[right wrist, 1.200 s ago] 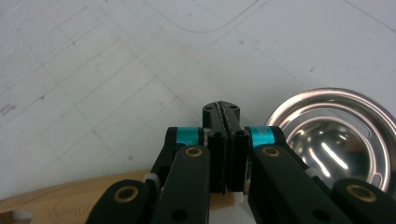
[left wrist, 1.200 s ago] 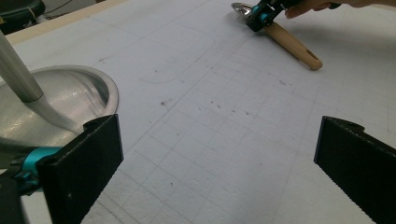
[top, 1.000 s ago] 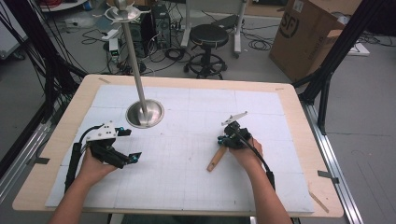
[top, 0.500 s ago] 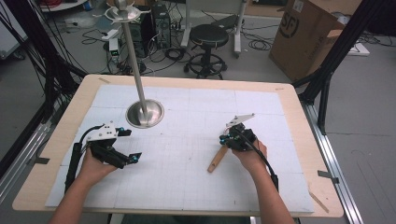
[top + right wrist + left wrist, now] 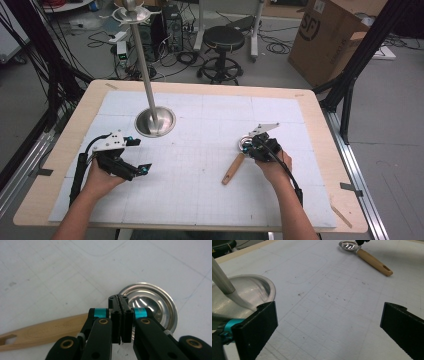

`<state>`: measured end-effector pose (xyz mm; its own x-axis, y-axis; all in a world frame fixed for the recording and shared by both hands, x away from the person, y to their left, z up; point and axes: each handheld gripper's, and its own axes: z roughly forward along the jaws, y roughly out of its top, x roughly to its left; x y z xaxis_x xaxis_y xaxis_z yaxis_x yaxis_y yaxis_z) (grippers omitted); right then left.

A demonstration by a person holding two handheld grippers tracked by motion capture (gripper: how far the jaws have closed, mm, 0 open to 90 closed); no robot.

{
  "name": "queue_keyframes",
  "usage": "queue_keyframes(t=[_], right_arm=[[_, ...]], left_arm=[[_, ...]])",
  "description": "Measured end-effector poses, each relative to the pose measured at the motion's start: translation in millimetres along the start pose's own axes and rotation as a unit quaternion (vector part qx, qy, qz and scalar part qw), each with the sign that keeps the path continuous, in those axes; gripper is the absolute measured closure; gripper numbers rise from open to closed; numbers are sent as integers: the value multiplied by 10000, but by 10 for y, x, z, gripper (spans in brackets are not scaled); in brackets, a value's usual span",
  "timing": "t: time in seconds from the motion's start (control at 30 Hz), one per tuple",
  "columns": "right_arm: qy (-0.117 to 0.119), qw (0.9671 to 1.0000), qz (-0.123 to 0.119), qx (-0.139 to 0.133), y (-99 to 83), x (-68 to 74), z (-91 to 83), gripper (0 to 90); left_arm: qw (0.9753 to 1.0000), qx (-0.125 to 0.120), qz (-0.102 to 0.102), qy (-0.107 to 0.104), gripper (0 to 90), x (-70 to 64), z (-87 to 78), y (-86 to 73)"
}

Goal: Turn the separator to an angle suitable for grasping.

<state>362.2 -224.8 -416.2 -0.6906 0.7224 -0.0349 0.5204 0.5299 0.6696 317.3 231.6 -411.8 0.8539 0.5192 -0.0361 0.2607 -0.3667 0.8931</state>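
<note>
A scoop with a wooden handle [image 5: 232,170] and a small round metal bowl [image 5: 244,144] lies on the white gridded mat [image 5: 200,200], right of centre. My right gripper [image 5: 250,146] is shut, its jaws pressed together right over the neck where handle [image 5: 45,332] meets bowl [image 5: 155,305]. The neck itself is hidden under the jaws. My left gripper [image 5: 139,155] rests at the mat's left side, open wide with nothing between its jaws. From the left gripper [image 5: 328,315] view, the scoop's handle [image 5: 374,262] lies far off at the top.
A metal pole [image 5: 142,65] rises from a round steel base [image 5: 155,121] on the mat just beyond my left gripper; that base [image 5: 254,290] sits close by the left jaw. The wooden table edge [image 5: 320,115] frames the mat. A cardboard box [image 5: 330,35] and a stool [image 5: 227,37] stand on the floor behind.
My right gripper has turned slightly, its grey top plate swinging a little to the right. The scoop and my left gripper have stayed put.
</note>
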Motion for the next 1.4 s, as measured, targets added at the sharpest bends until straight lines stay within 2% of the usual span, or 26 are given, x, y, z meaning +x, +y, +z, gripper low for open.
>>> queue_keyframes(t=[0.03, 0.13, 0.2, 0.3, 0.5, 0.57, 0.7, 0.73, 0.87, 1.0, 1.13, 1.23, 1.27, 1.3, 1.33, 1.37, 1.4], right_arm=[[-6, 9998, -46, 189, -26, -14, 55, 894], [77, 9999, 13, 141, -38, -17, 50, 895], [38, 9998, -45, 180, -38, 12, 43, 896], [174, 9996, -129, 198, -30, 67, 44, 896], [371, 9979, -487, 213, 15, 305, 63, 896], [501, 9976, -470, 95, -8, 408, 69, 896], [604, 9974, -397, 31, -37, 448, 59, 896], [607, 9972, -447, -3, -45, 446, 60, 896], [649, 9973, -332, 37, -88, 444, 55, 892], [657, 9971, -314, -221, -111, 421, -20, 870], [661, 9966, -397, -295, -129, 421, -82, 864], [817, 9943, -604, -310, -149, 509, -114, 869], [817, 9943, -604, -310, -149, 509, -114, 869], [888, 9934, -665, -302, -151, 554, -123, 871], [1032, 9912, -783, -278, -151, 663, -126, 873], [1032, 9912, -783, -278, -151, 663, -126, 873], [1161, 9888, -920, -206, -154, 772, -114, 879]], left_arm=[[10000, -1, -15, -2, 18, 0, 2, -2], [10000, 6, -17, -14, 18, 1, 7, -4], [10000, 17, -13, -16, 18, 4, 10, -5], [10000, 17, 7, -17, 18, 1, 9, -2], [10000, -11, -17, -11, 18, -2, -2, 0], [10000, -16, -27, -11, 18, -2, -1, -1], [10000, 1, -2, -19, 18, 0, 4, -1], [10000, 2, -10, -16, 18, -3, 5, -1], [10000, 4, -24, -5, 18, -4, 2, -3], [10000, 14, -2, 1, 18, 5, 0, -3], [10000, 38, -8, -8, 18, -1, 9, -5], [10000, 34, -5, -1, 18, -2, 6, -4], [10000, 30, -8, 1, 18, -1, 4, -4], [10000, 13, -17, 0, 18, -1, 3, -4], [10000, 16, -1, 5, 18, 3, -1, -3], [10000, 12, -2, 2, 18, 5, -2, -3], [10000, 10, -4, 2, 18, 6, -3, -3]])
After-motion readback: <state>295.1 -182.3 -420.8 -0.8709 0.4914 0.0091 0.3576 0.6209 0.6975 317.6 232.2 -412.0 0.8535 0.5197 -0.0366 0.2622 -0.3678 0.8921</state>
